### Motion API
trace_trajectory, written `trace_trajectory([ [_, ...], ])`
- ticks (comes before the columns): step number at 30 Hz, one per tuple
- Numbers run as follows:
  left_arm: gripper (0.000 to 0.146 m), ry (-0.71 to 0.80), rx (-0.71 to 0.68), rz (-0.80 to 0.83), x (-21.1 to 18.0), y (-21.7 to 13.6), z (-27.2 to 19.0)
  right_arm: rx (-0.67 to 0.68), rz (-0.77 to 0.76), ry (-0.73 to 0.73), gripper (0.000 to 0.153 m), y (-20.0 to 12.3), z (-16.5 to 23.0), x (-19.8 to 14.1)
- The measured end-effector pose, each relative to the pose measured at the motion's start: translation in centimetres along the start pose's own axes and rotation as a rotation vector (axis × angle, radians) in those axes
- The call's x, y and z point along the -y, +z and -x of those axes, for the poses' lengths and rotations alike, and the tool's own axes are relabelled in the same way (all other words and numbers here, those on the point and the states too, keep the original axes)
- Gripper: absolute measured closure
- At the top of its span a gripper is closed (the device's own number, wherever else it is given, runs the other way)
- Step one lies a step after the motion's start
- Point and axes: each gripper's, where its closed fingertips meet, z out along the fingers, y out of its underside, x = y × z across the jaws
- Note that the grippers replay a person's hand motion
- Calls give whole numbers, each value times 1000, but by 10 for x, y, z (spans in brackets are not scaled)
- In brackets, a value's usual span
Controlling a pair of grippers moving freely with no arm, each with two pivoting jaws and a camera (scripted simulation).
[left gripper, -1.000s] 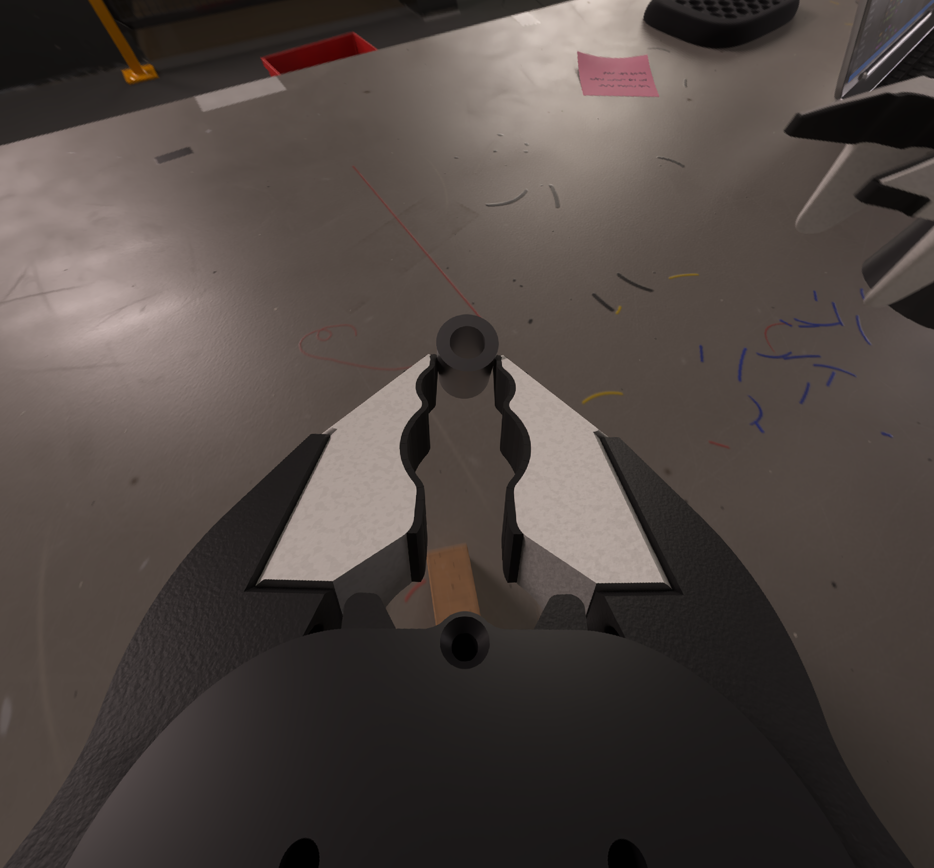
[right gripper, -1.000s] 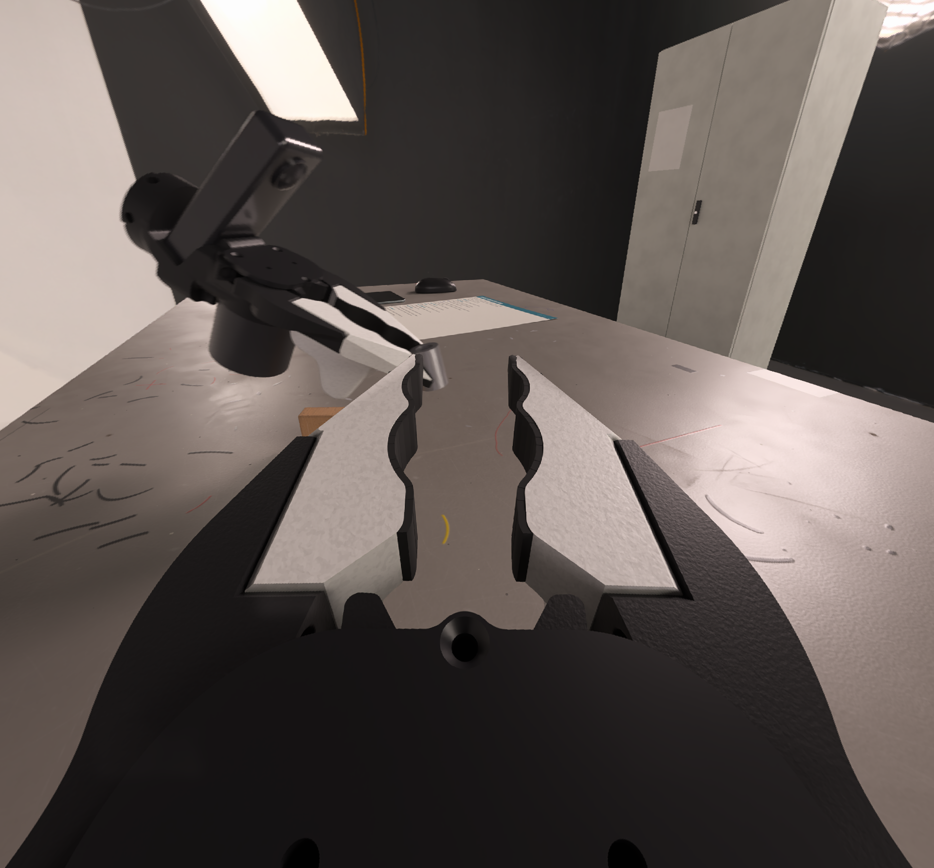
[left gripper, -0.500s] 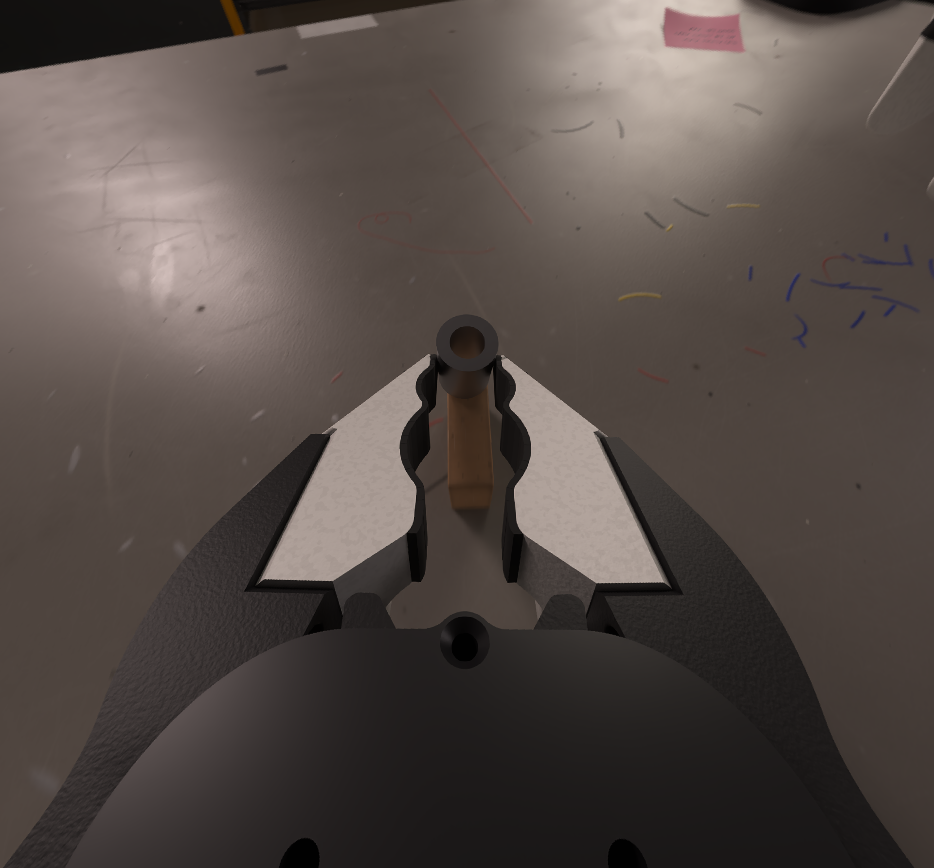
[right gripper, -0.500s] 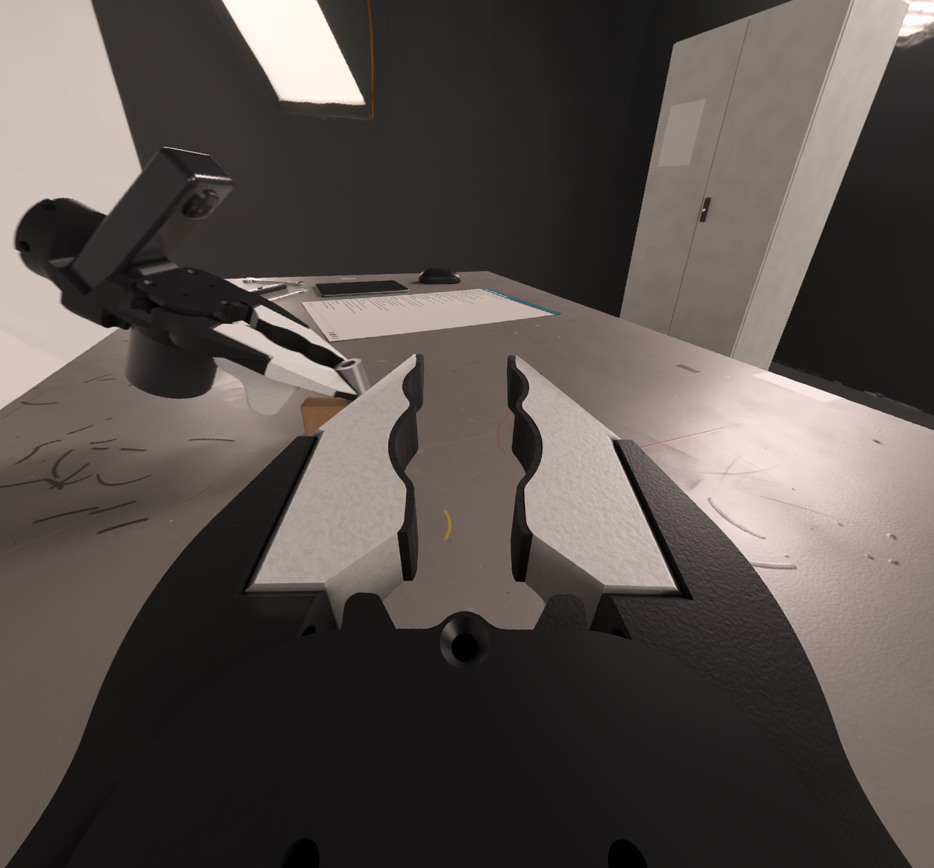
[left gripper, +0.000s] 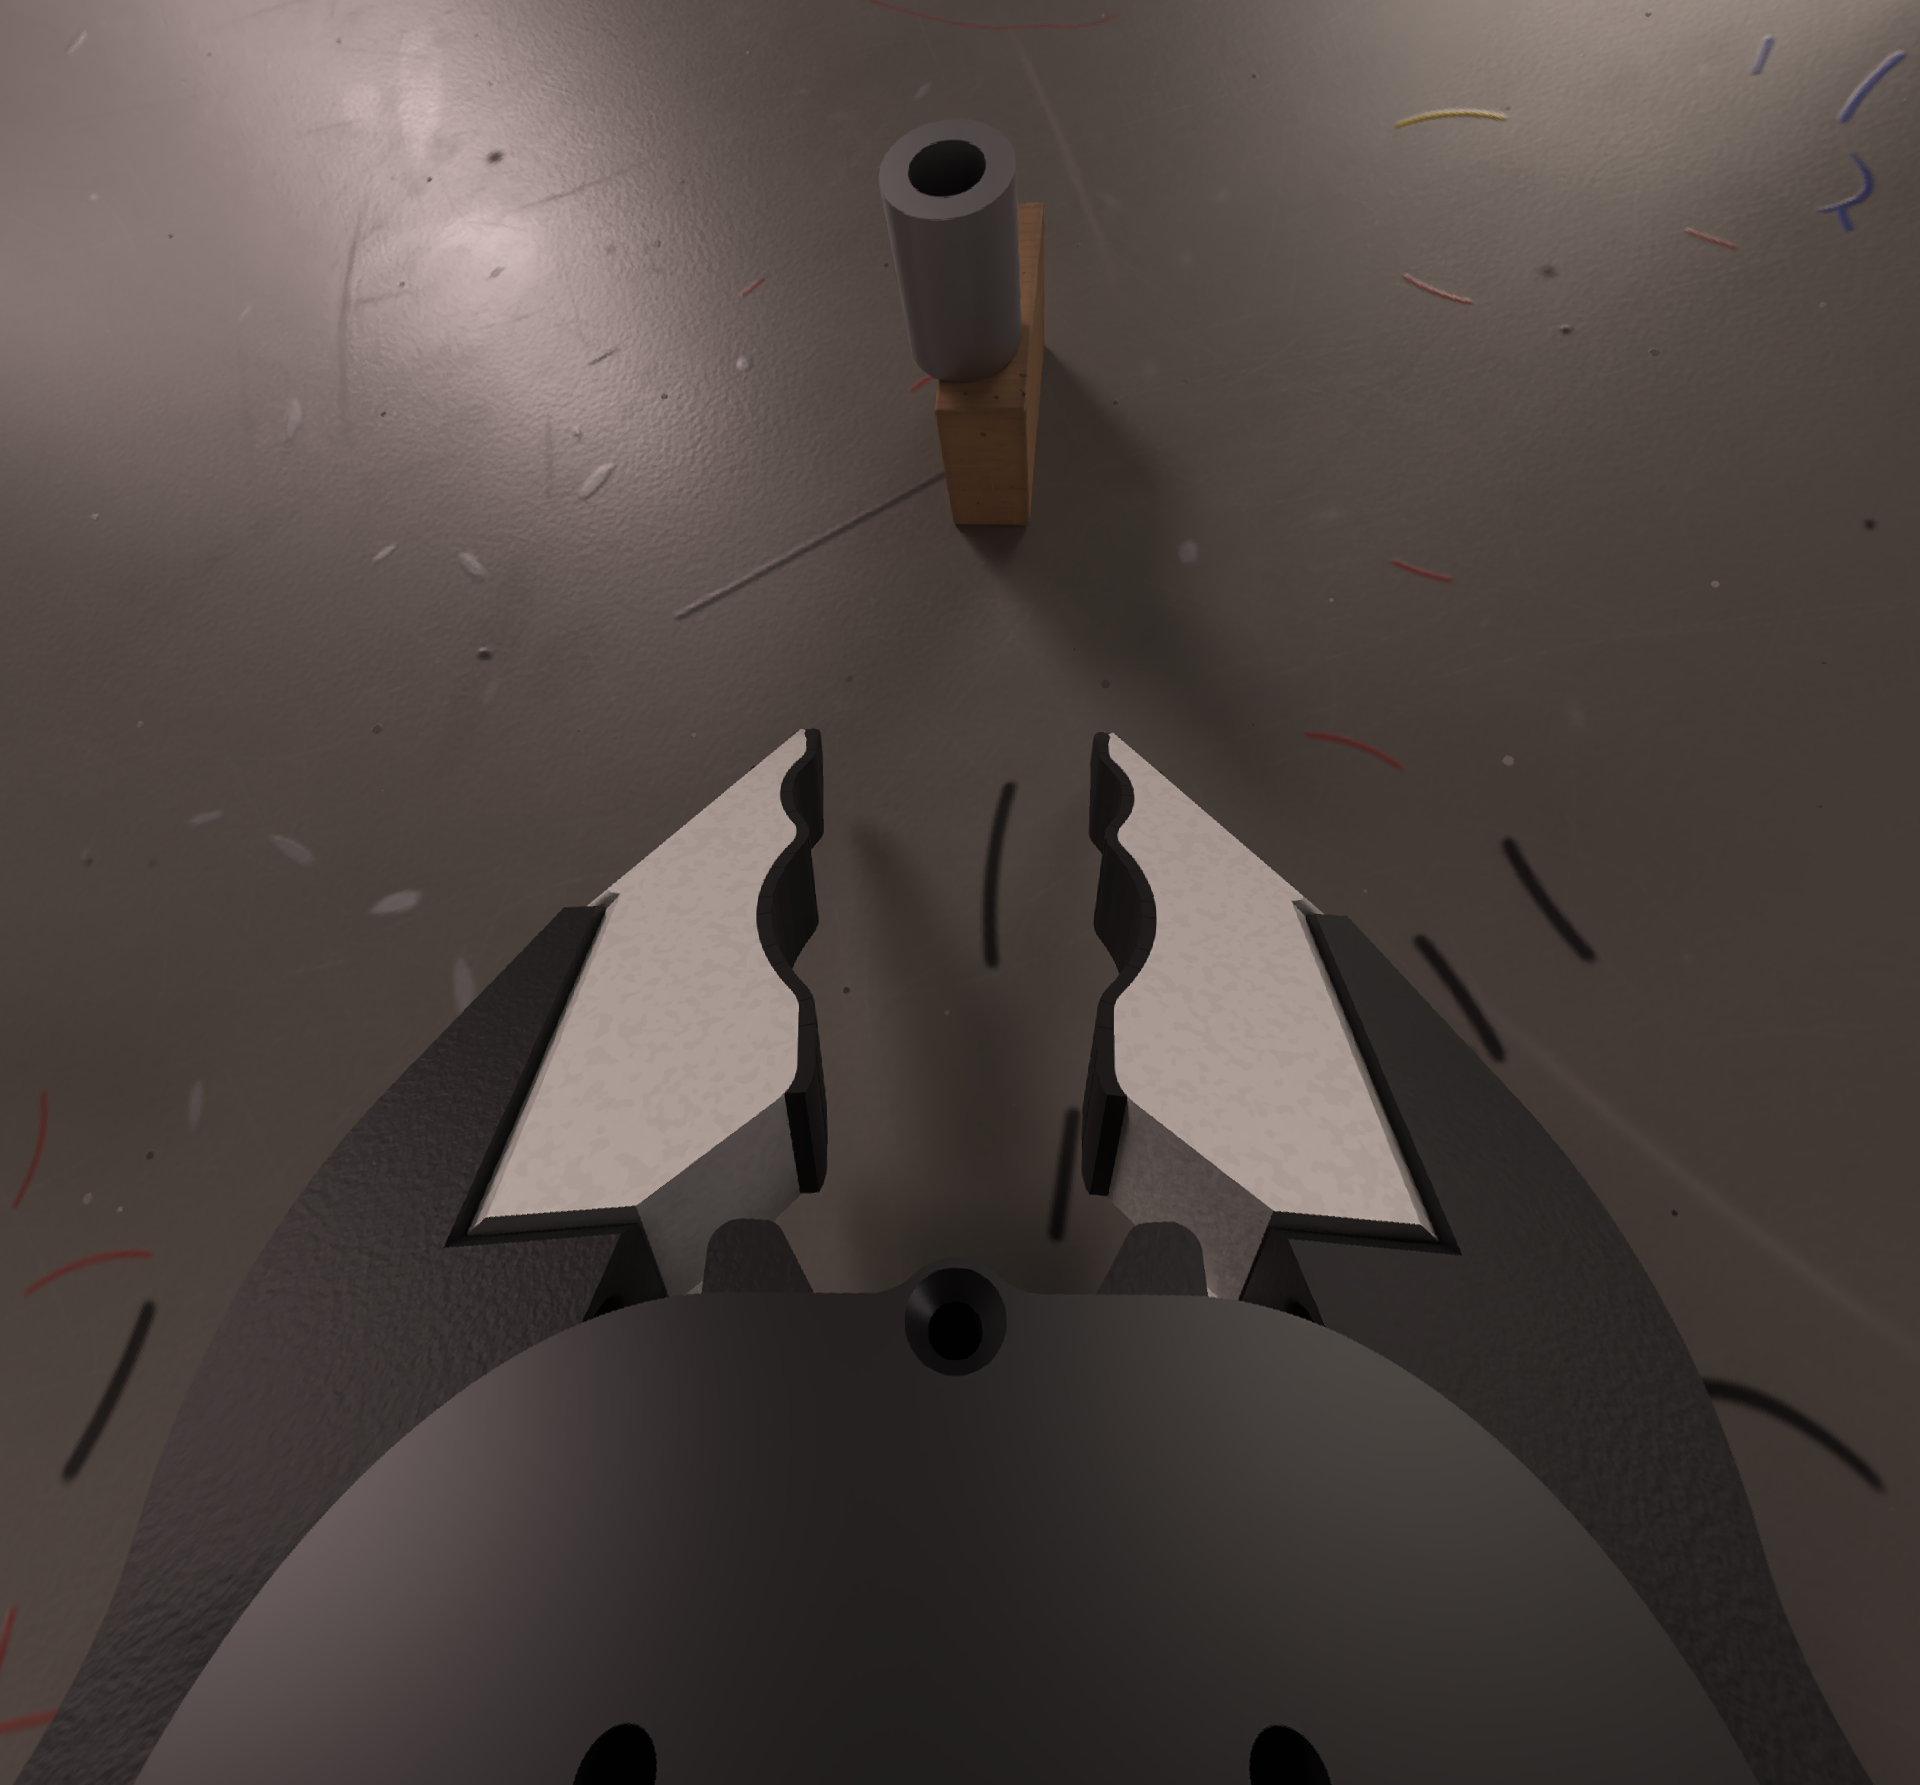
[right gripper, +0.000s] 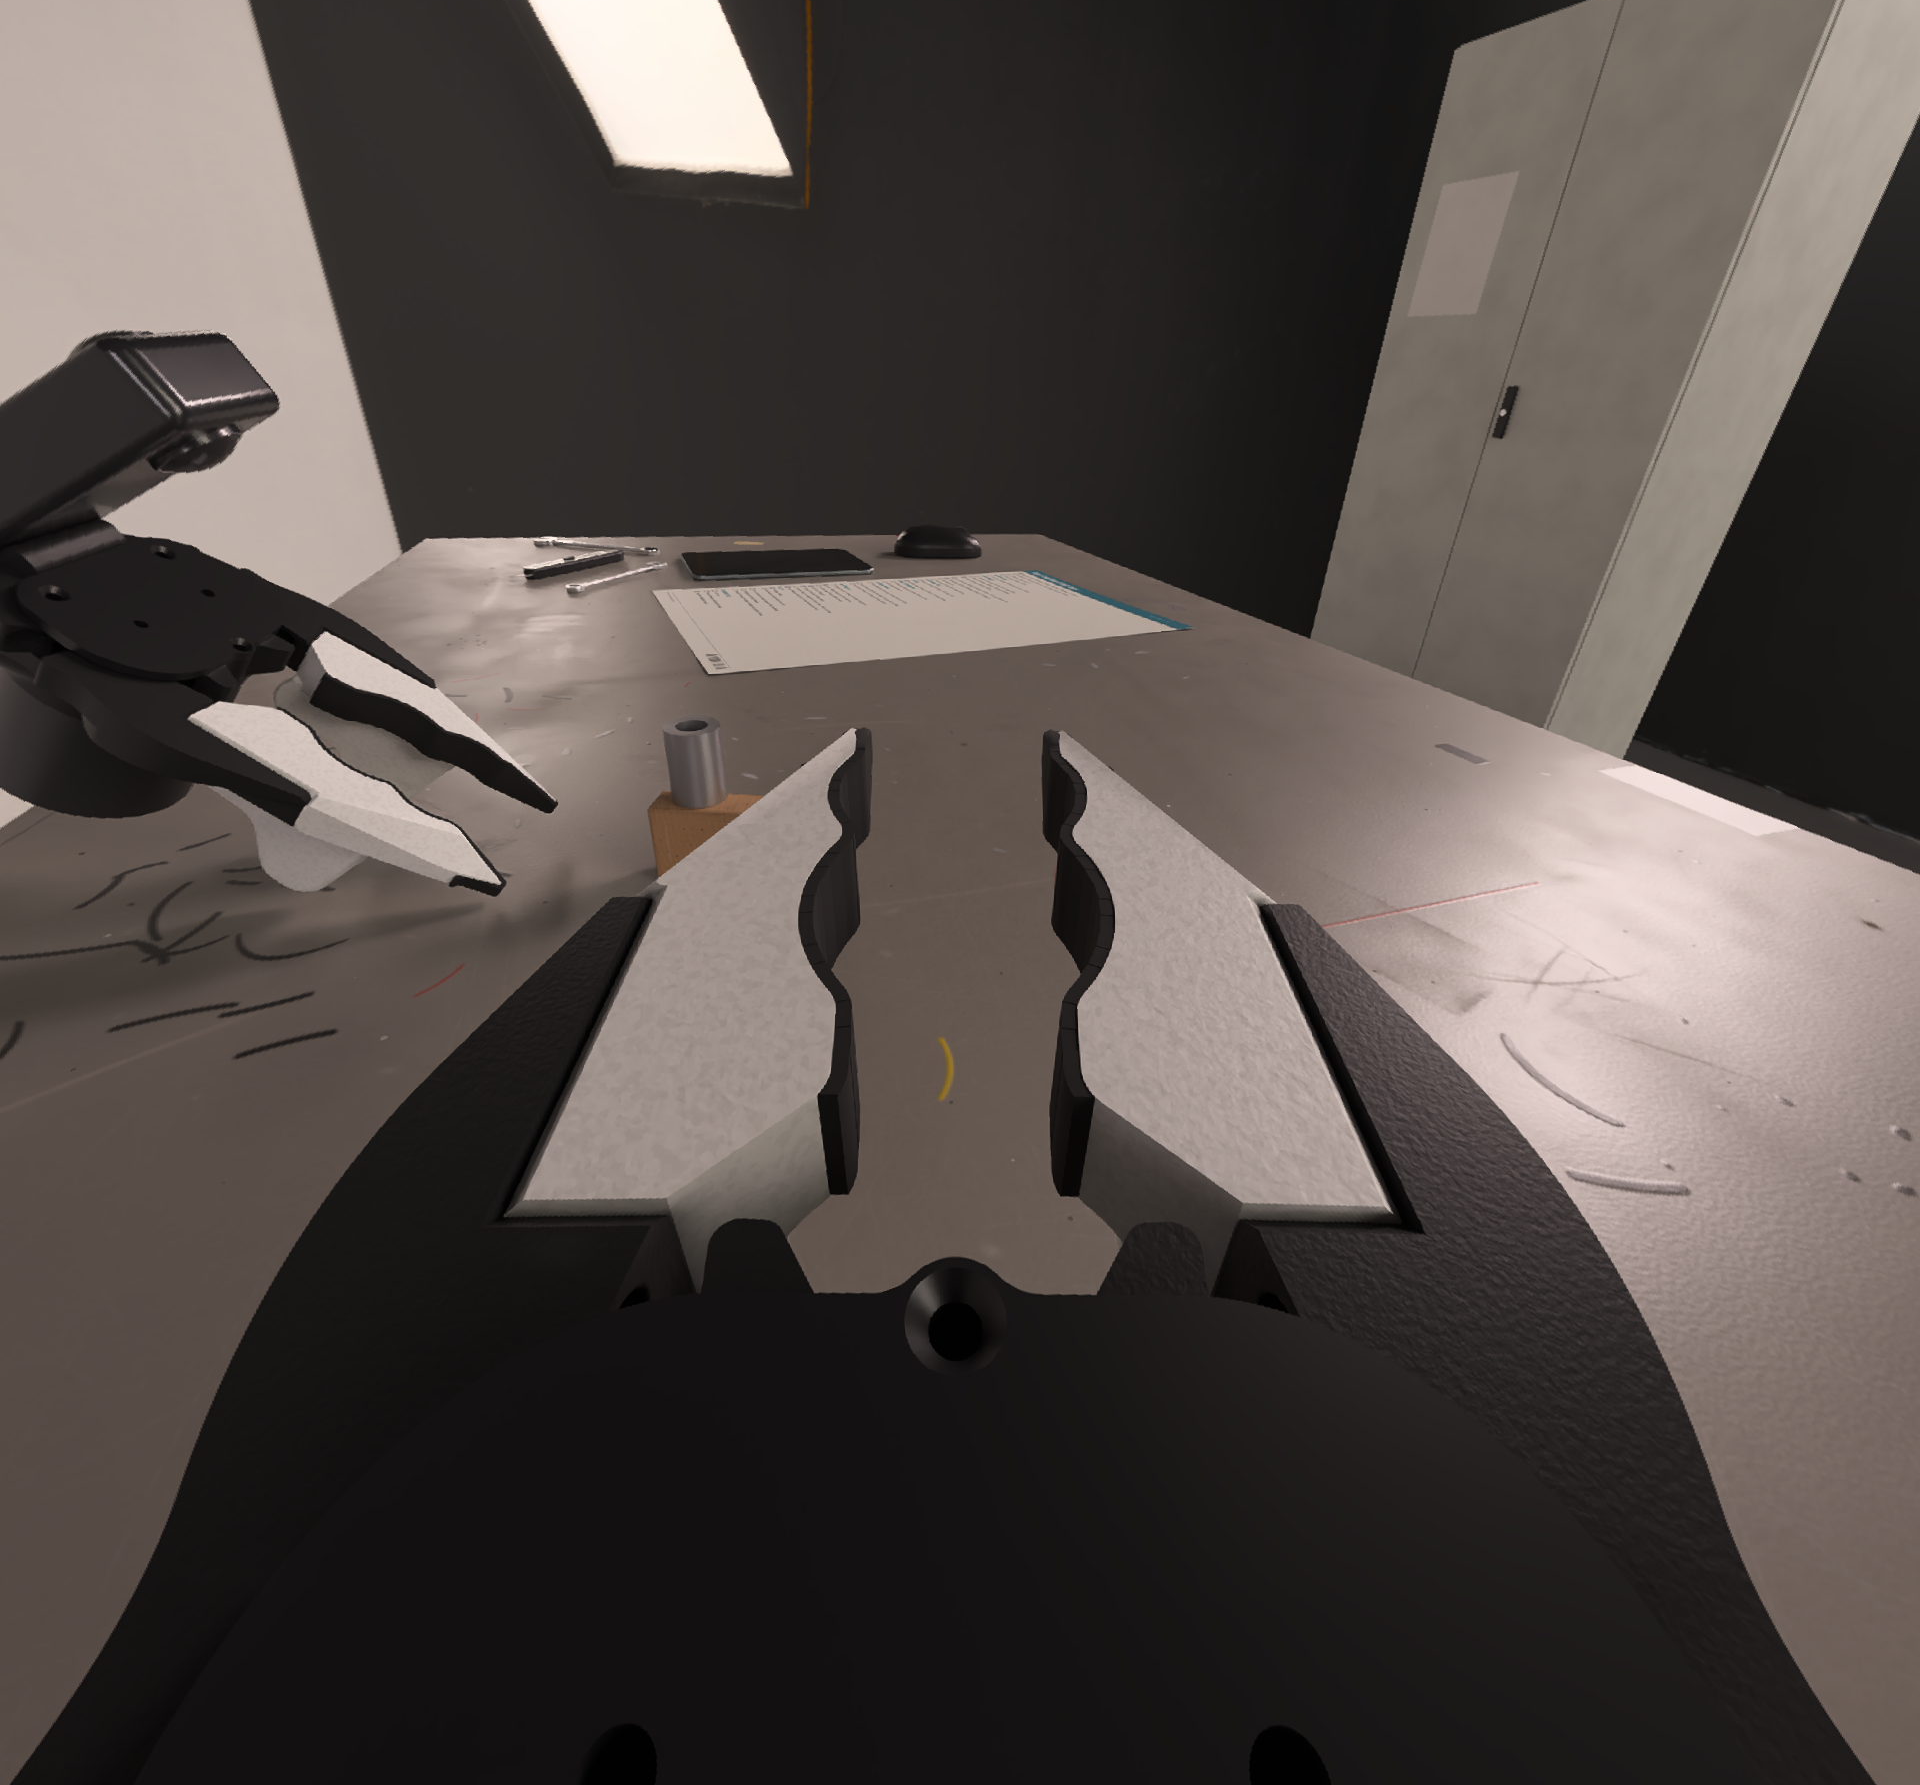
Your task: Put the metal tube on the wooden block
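Note:
The grey metal tube [left gripper: 951, 265] stands upright on the wooden block [left gripper: 992, 447], which lies on the grey table. My left gripper [left gripper: 956, 759] is open and empty, back from the block with a gap of table between. In the right wrist view the tube [right gripper: 696, 761] stands on the block [right gripper: 691, 826] left of centre, and the left gripper [right gripper: 514, 847] hangs open to their left. My right gripper [right gripper: 954, 738] is open and empty, held over the table to the right of the block.
A large sheet of paper [right gripper: 914, 613], a dark tablet [right gripper: 774, 563], a mouse [right gripper: 937, 542] and wrenches [right gripper: 592, 563] lie at the table's far end. A grey cabinet [right gripper: 1621, 405] stands right. Scribble marks [left gripper: 1449, 116] cover the table.
My left gripper has opened, let go of the tube and drawn back and up. The tube now stands on the block. The right gripper has hardly moved.

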Motion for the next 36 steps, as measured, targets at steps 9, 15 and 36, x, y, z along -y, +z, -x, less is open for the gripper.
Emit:
trace_trajectory([
  [9, 87, -50, -91, 51, -7, -11, -12, 12, 4, 12, 120, 0, 1, -1],
  [15, 93, -106, 61, -60, 6, -29, 30, 27, 6, 28, 119, 1, 3, -2],
  [36, 102, -159, 27, 42, 1, 15, 62, 48, 24, 31, 119, 3, 7, -5],
])
